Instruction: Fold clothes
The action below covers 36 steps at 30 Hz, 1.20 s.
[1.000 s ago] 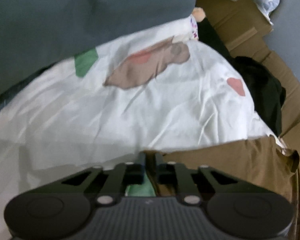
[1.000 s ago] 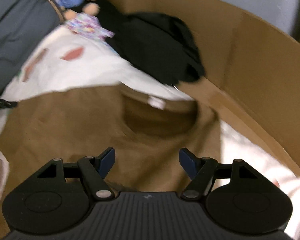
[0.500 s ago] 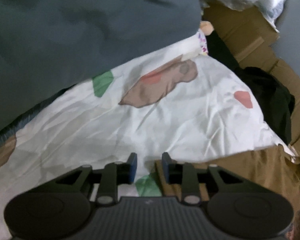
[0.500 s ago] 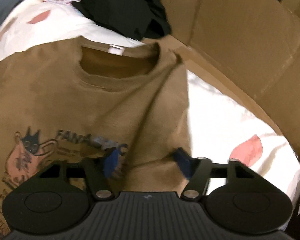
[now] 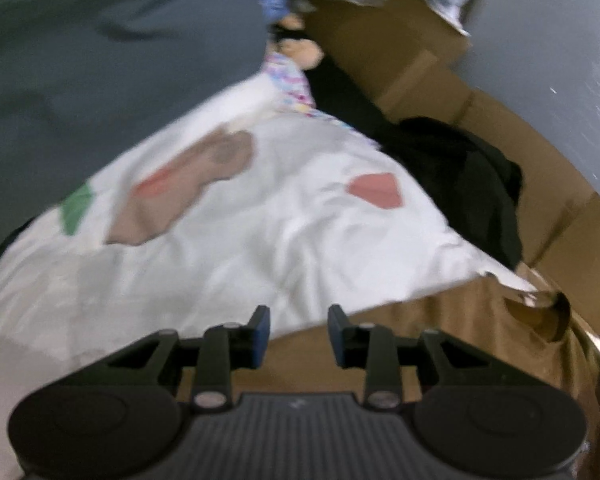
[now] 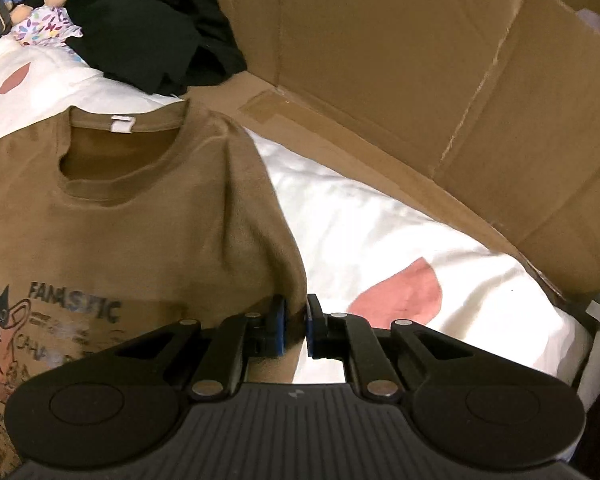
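My left wrist view is smeared with motion blur: the white sheet [image 5: 260,240] ahead of the left hand-held gripper [image 5: 298,330] has soft, streaked prints, and the cardboard [image 5: 400,60] far beyond it is mushy. My right wrist view is much sharper; I can read the weave of the brown T-shirt [image 6: 120,220] just ahead of the right hand-held gripper [image 6: 294,326], though its printed lettering is slightly soft. Light is dim and warm. Both views bend strongly at the rim, with black corners.
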### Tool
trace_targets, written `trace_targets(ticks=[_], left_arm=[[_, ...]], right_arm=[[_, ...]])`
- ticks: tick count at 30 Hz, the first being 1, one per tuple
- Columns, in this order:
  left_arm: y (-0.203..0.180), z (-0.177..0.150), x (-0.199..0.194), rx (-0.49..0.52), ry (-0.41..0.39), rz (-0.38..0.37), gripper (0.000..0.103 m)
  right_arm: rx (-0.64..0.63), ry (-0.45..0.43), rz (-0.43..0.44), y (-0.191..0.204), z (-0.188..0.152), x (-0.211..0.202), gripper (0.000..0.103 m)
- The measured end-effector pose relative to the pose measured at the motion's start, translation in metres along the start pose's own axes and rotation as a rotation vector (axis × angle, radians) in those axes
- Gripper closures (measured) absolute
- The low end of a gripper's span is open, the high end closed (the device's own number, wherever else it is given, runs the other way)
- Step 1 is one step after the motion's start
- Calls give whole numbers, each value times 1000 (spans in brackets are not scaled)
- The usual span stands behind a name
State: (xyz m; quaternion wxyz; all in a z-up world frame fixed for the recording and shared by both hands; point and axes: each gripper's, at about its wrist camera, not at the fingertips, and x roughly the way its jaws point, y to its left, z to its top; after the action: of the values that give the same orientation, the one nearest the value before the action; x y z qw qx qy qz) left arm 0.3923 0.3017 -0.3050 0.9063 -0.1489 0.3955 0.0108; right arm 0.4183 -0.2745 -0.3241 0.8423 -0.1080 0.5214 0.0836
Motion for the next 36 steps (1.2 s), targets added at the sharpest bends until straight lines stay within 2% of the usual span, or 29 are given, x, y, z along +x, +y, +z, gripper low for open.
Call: trace_targets(ticks=[4, 6, 10, 12, 14, 15, 25, 27, 31, 33, 35, 36], left_arm=[[-23, -5, 14, 60, 20, -23, 64], [-31, -7, 22, 65, 31, -29, 64], [-34, -11, 28, 52, 38, -33, 63], [-34, -13, 30, 42, 43, -37, 63], [-33, -15, 30, 39, 46, -38, 62], [-32, -15, 29, 38, 47, -38, 62], [-19, -18, 0, 27, 32, -38, 58], [-15, -19, -9, 23, 26, -37, 58], [-7, -22, -25, 14, 21, -35, 57], [-4, -23, -31, 7, 19, -33, 57], [0, -24, -40, -2, 12, -32, 57], [1, -24, -43, -5, 9, -32, 57]], right_arm=[[33, 5, -30, -28, 5, 7, 99], [52, 7, -51, -37, 5, 8, 99], [132, -20, 17, -50, -1, -3, 94], [170, -16, 80, -49, -7, -11, 84], [171, -13, 98, -43, -13, -16, 70], [170, -12, 109, -38, -16, -19, 69], [149, 2, 160, 15, -47, -48, 68], [127, -8, 155, 27, -49, -55, 68], [0, -55, 176, 63, -53, -76, 67], [-75, -71, 191, 82, -55, -84, 57], [-160, -82, 194, 105, -62, -90, 38], [-195, -84, 190, 115, -65, -92, 35]])
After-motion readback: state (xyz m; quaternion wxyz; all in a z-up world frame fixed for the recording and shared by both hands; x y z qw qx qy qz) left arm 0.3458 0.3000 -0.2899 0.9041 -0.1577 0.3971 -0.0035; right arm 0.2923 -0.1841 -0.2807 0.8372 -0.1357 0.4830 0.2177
